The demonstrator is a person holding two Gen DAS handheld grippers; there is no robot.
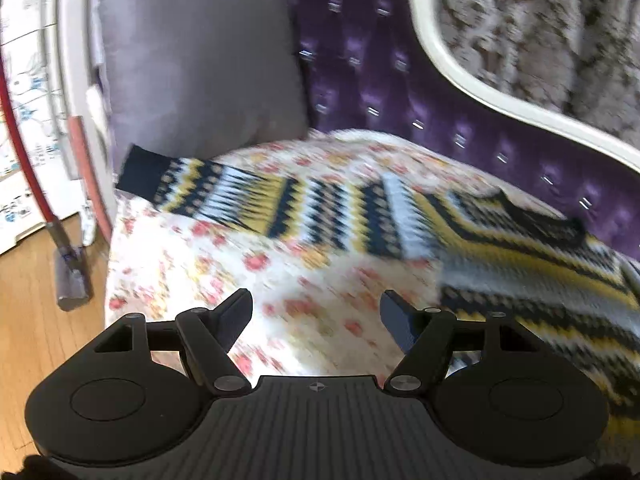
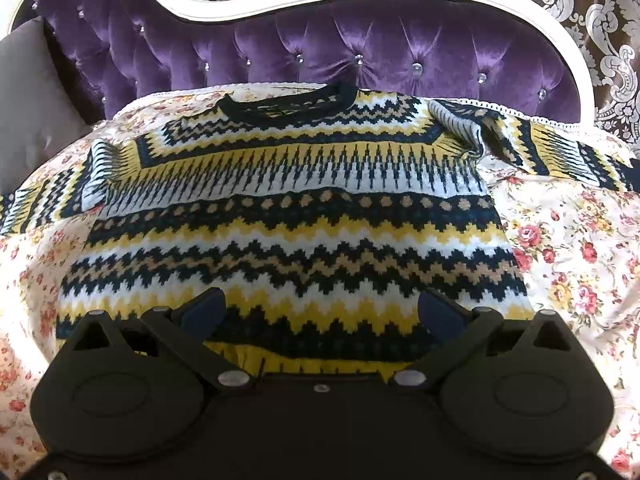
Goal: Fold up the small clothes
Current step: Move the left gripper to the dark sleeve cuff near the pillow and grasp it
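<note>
A patterned sweater [image 2: 288, 216] lies face up and spread flat on the floral cover [image 2: 580, 248] of a purple tufted sofa [image 2: 320, 44], its neck at the far side by the backrest and its hem at the near edge. The left sleeve [image 1: 248, 196] stretches out toward the grey cushion [image 1: 196, 64], while the right sleeve [image 2: 540, 148] is bunched near the shoulder. The left gripper [image 1: 316, 316] hovers over bare cover with its fingers wide and empty, just near of the left sleeve; the right gripper [image 2: 320, 308] hangs over the hem, fingers also wide and holding nothing. The step in hand looks like taking the left sleeve: best to pinch the dark cuff [image 1: 140, 172] cleanly, lift only slightly, and lay the sleeve straight across the chest without dragging the body out of line.
</note>
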